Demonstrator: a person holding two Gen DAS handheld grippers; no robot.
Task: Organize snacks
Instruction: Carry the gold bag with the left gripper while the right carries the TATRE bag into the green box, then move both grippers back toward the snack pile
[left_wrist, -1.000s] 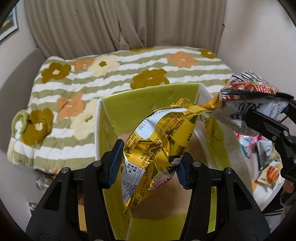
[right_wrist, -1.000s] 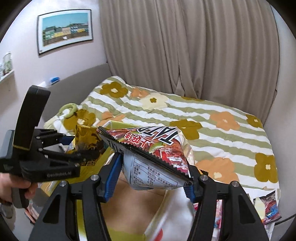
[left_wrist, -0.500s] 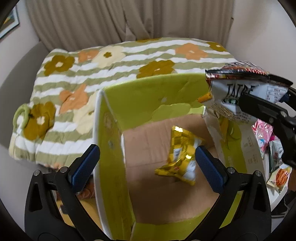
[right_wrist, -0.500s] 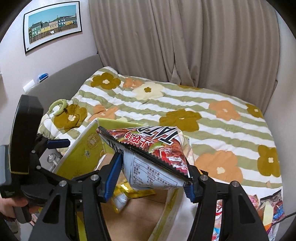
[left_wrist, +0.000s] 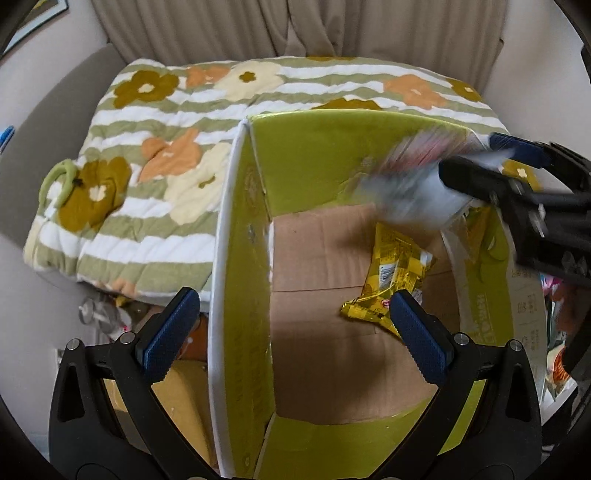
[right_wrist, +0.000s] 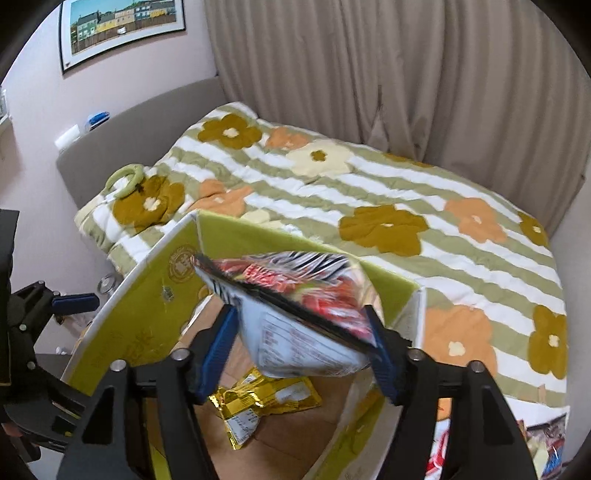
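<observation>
The gold packet (left_wrist: 392, 274) dropped from the left claw (left_wrist: 295, 334) into the box (left_wrist: 236, 295); the red bag (right_wrist: 295, 314) moved over it.

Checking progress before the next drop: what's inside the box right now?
One gold snack bag lies on the bare cardboard floor of the box. The right gripper and its red bag hide one corner.

The left hand-held gripper (left_wrist: 293, 334) sits at the bottom of its frame. Its two blue fingers (left_wrist: 170, 334) are spread wide apart with nothing between them. The right hand-held gripper (right_wrist: 301, 349) sits low in the middle of its frame, and its blue fingers (right_wrist: 216, 354) squeeze a bag from both sides.
</observation>
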